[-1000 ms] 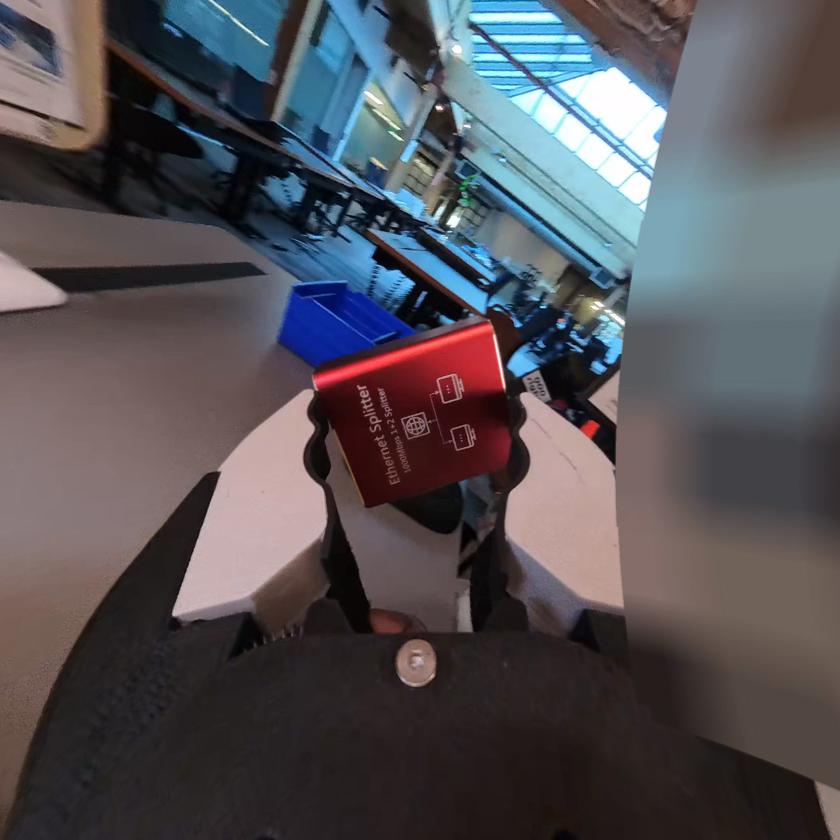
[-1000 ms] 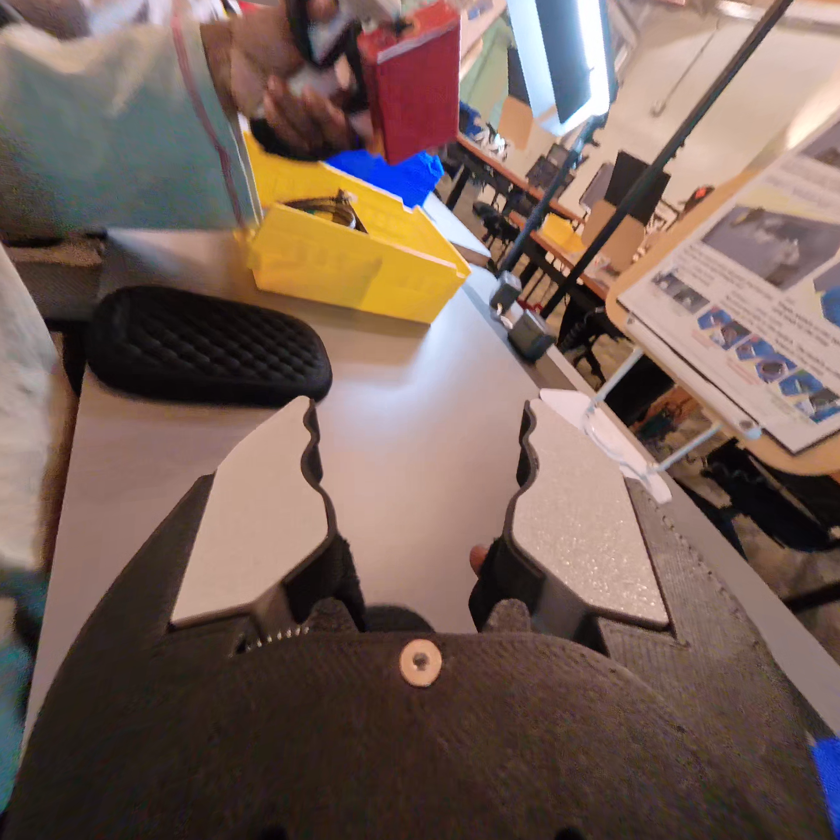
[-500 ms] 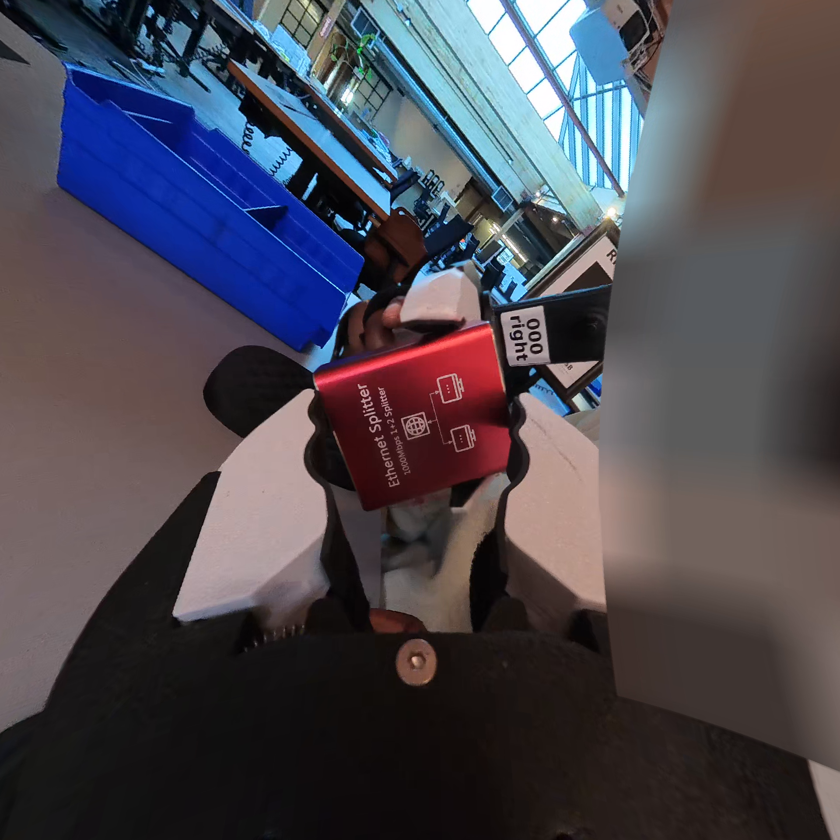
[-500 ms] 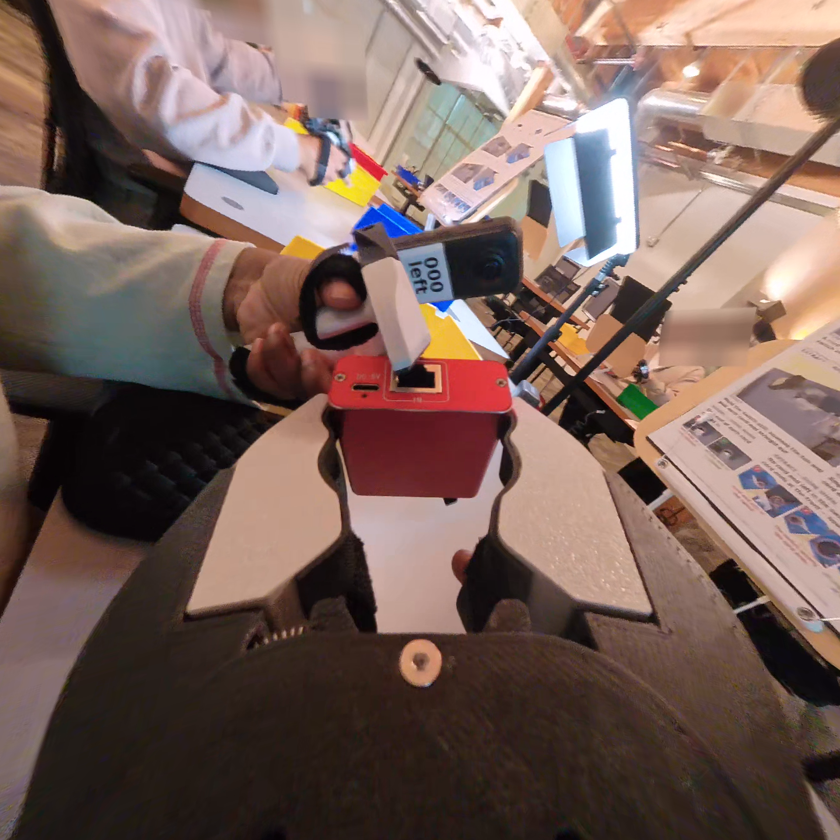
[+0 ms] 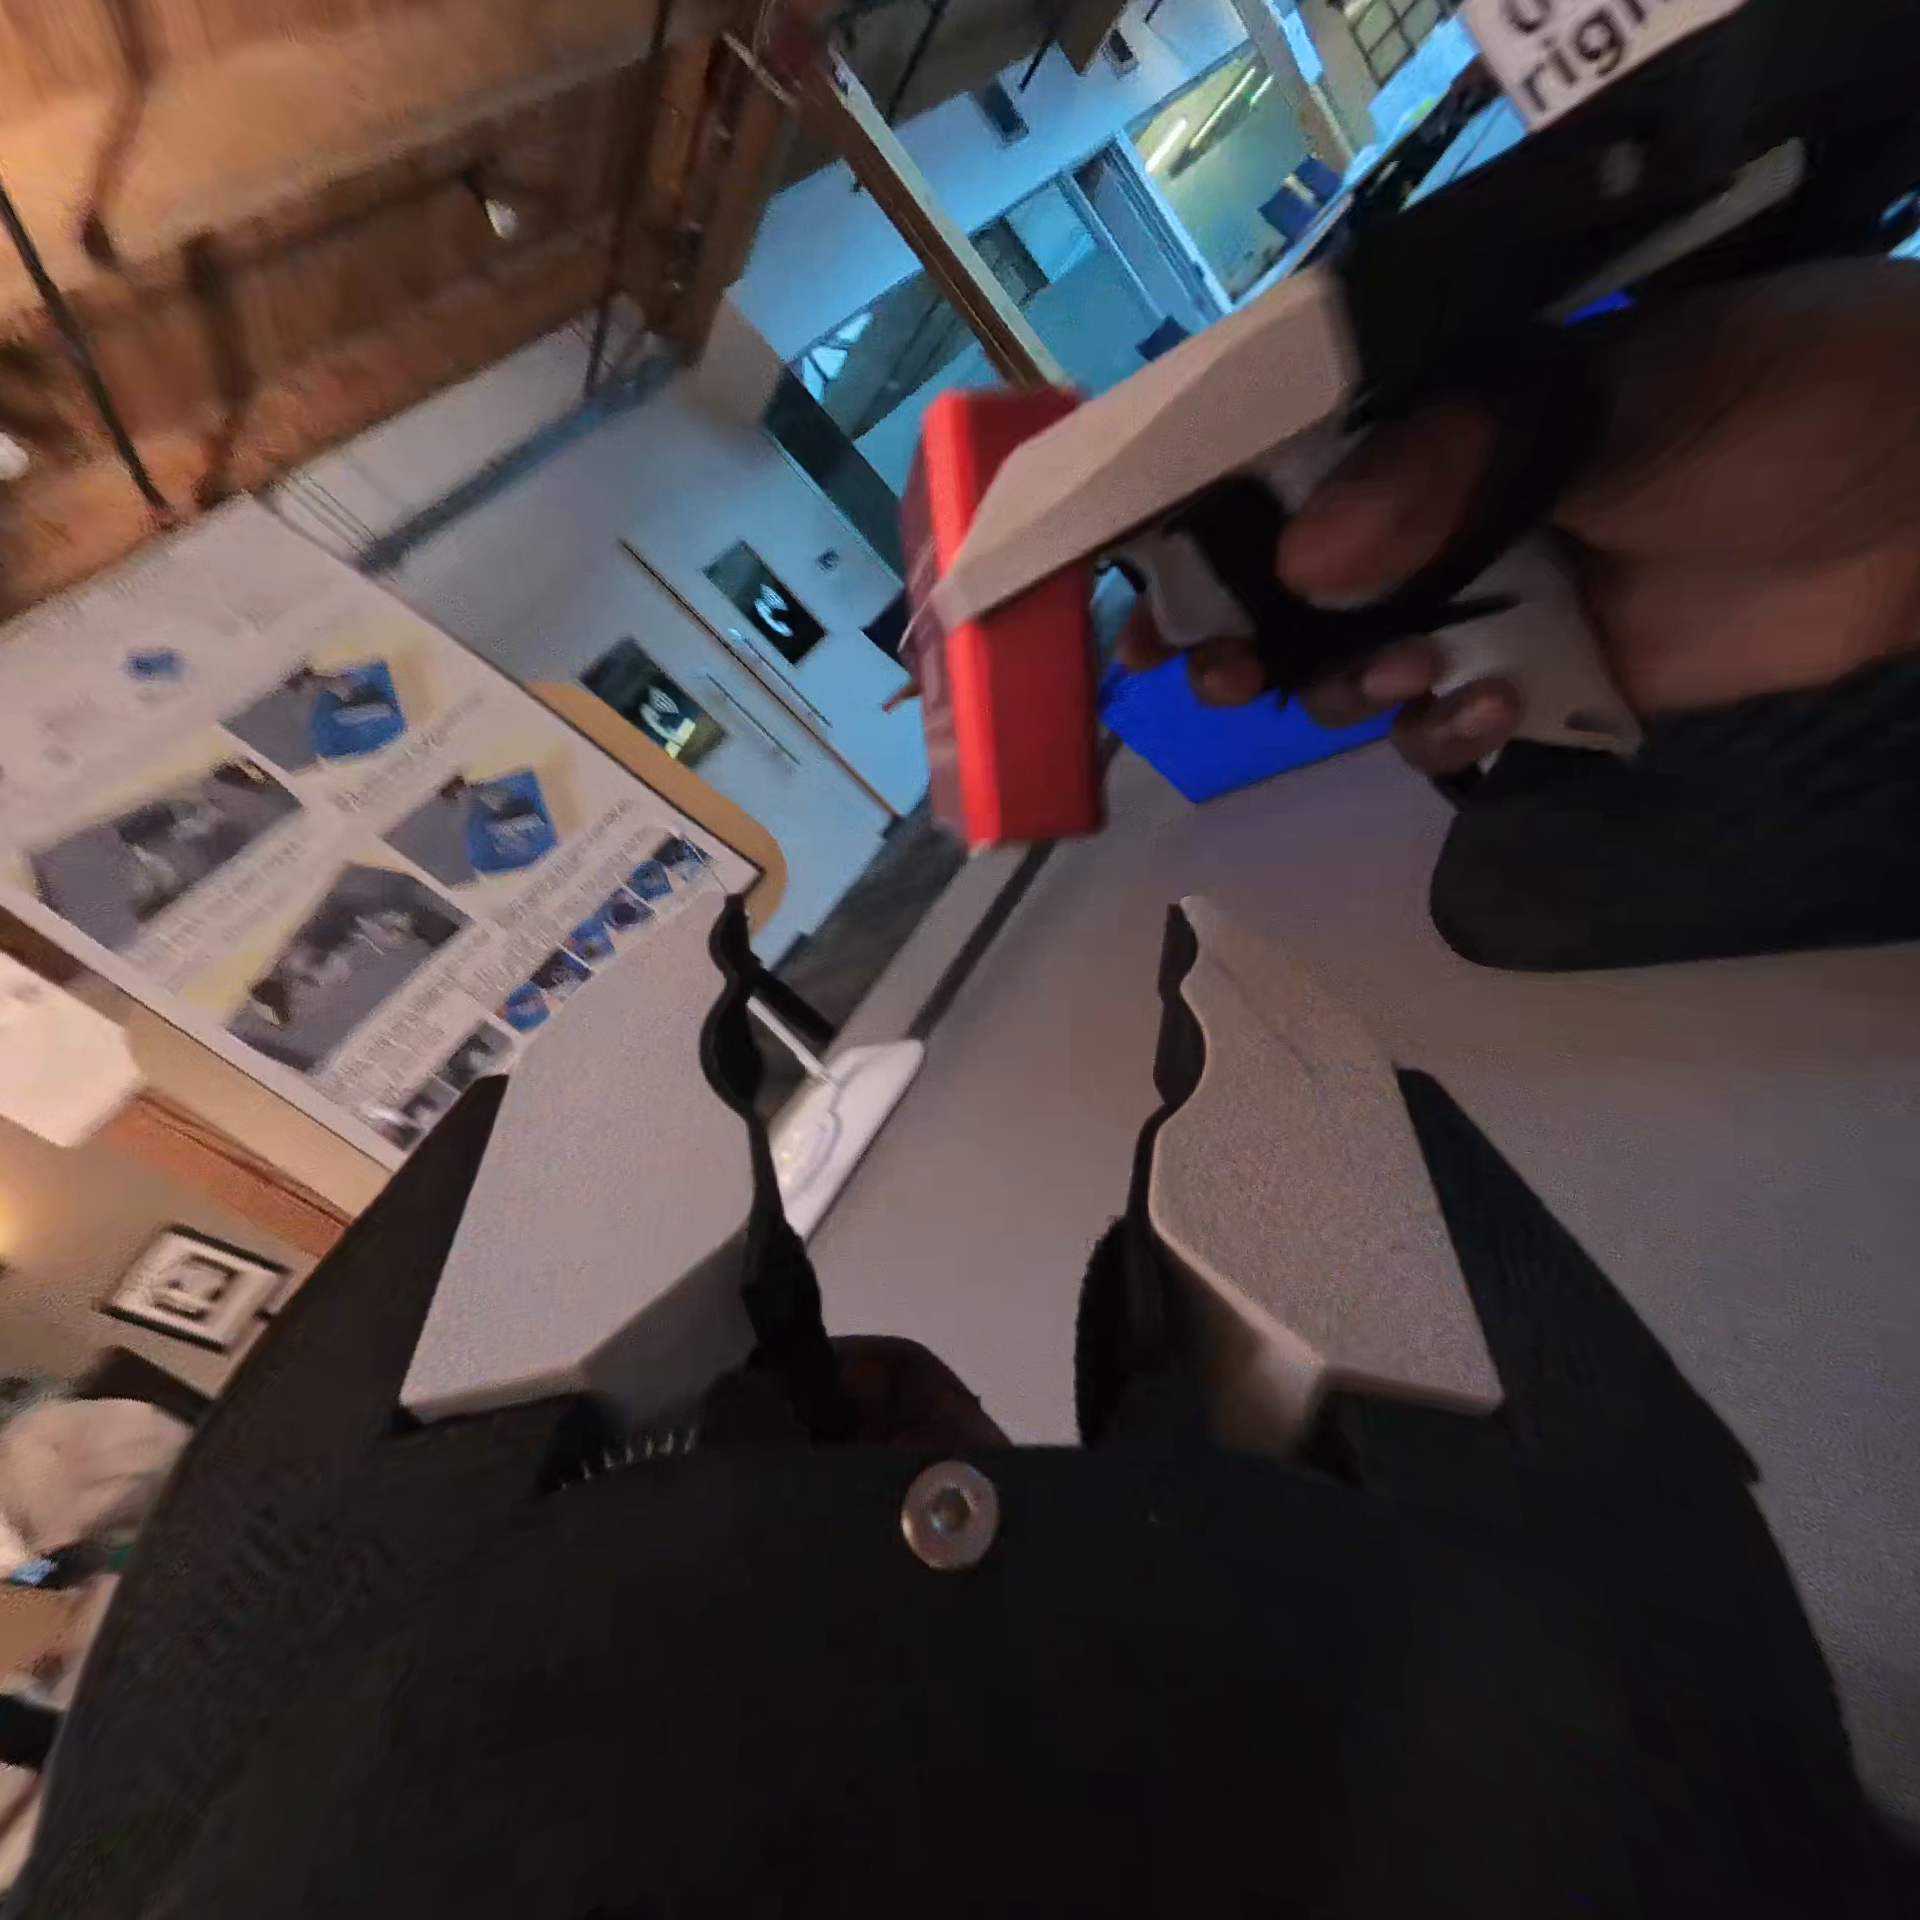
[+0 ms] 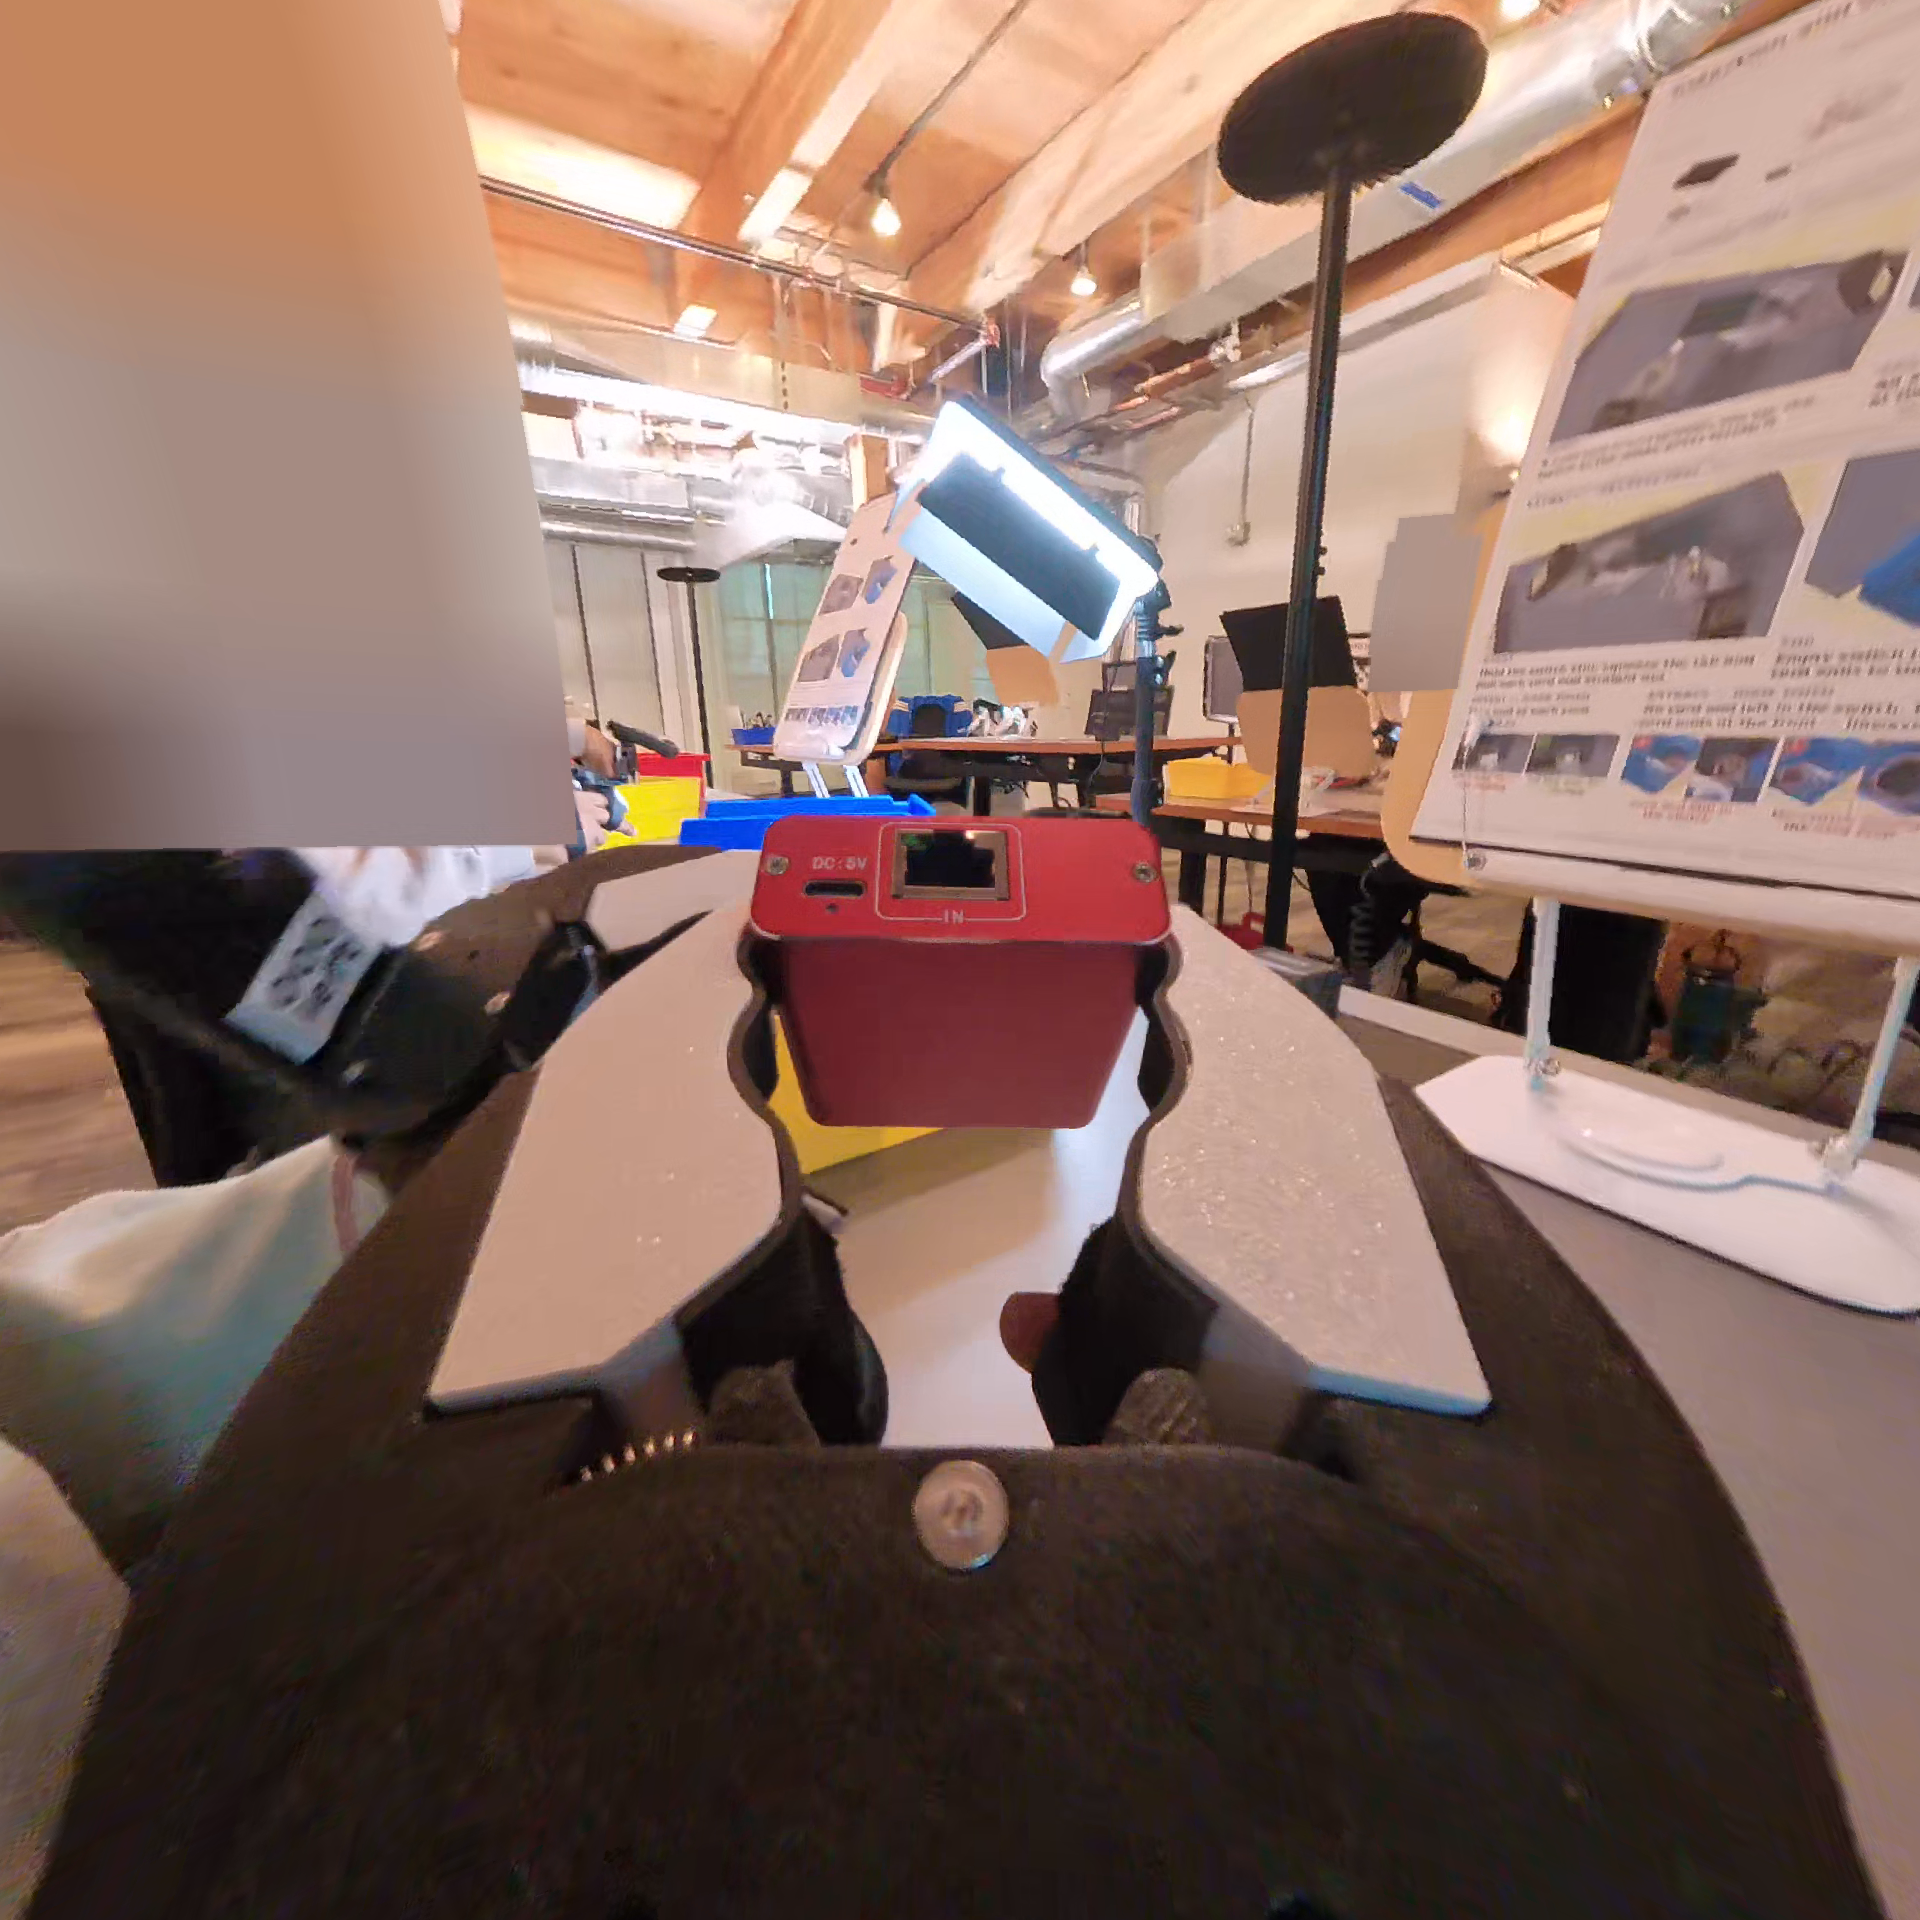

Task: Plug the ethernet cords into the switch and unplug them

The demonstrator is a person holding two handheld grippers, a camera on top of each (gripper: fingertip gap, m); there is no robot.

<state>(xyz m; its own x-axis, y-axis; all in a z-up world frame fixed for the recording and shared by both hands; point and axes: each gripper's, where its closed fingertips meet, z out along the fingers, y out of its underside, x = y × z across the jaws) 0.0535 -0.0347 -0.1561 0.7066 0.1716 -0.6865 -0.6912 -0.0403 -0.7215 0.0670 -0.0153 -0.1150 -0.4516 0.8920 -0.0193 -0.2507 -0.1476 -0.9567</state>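
The red switch box point(image 6: 956, 1029) is held up off the table between the pads of my right gripper point(image 6: 956, 935). Both pads press on its sides, and its end face with one empty port faces away from me. In the left wrist view the same box point(image 5: 1013, 717) hangs in the right gripper's fingers point(image 5: 1143, 468), up and ahead. My left gripper point(image 5: 956, 914) is open and empty, below the box and apart from it. It also shows at the left of the right wrist view point(image 6: 582, 914). No ethernet cord is in view.
A grey table point(image 5: 1351, 1039) lies below. A yellow bin point(image 6: 831, 1132) and a blue bin point(image 6: 800, 816) stand behind the box. An instruction sheet on a white stand point(image 6: 1662, 1143) is at the right. A black pad point(image 5: 1662, 852) lies by the hand. The grippers' ends are close to 5 centimetres from one another.
The left gripper held the red box before. The right gripper closed on it, the left let go and drew back, and the box now sits in the right gripper alone.
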